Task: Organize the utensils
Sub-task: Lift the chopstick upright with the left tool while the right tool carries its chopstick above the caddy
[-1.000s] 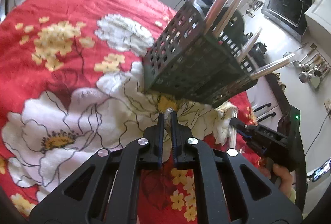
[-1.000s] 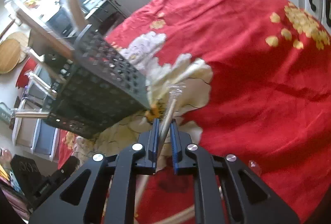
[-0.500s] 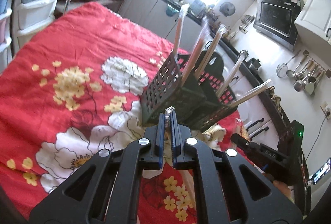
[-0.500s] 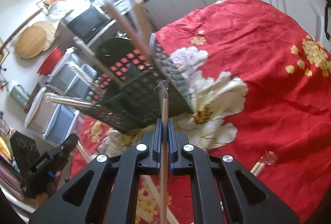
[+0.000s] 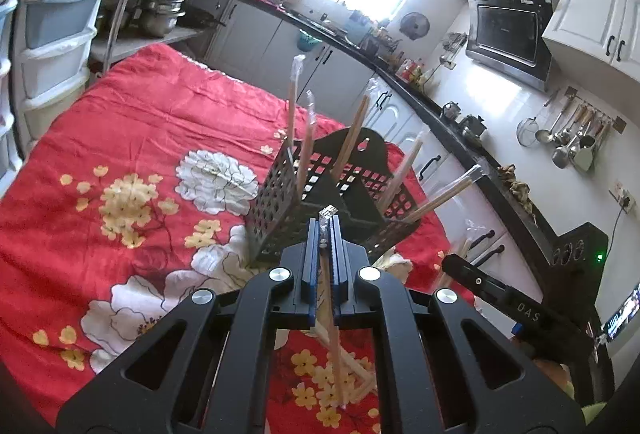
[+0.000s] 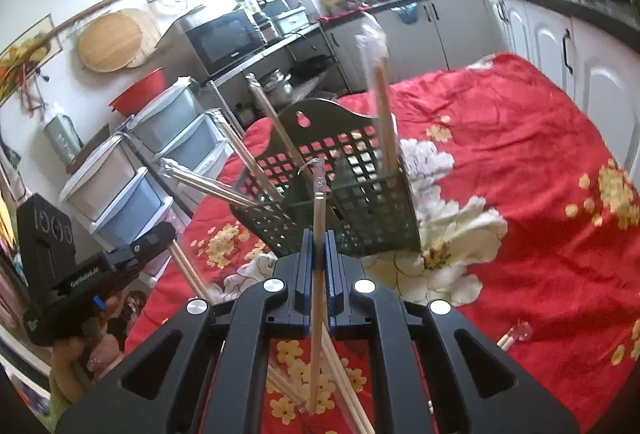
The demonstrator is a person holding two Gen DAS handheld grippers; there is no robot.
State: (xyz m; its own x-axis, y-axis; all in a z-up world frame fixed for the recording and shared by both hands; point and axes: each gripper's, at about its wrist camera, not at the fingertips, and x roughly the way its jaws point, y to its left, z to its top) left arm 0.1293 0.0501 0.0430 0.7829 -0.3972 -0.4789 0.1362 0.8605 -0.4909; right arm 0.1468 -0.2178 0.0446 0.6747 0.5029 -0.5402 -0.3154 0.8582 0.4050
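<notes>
A black perforated utensil caddy (image 5: 276, 209) (image 6: 376, 218) stands on the red floral cloth, with several wrapped chopsticks (image 5: 352, 137) (image 6: 382, 105) leaning out of it. My left gripper (image 5: 324, 228) is shut on a wrapped chopstick pair (image 5: 332, 314) that hangs down towards the cloth, just in front of the caddy. My right gripper (image 6: 318, 238) is shut on another wrapped chopstick pair (image 6: 319, 193), held nearly upright with its top level with the caddy's rim. Both grippers hover above the cloth on the caddy's near side.
Loose wrapped chopsticks (image 6: 514, 336) (image 5: 362, 374) lie on the cloth (image 5: 132, 137) under and beside the grippers. Plastic drawers (image 6: 132, 185) stand past one table edge, white cabinets (image 6: 592, 73) and a dark counter past another. A hand (image 6: 76, 350) holds the left gripper.
Both grippers have risen off the cloth, each carrying its chopstick pair. The right gripper's pair has swung from slanted to nearly upright. The caddy now appears lower and farther off.
</notes>
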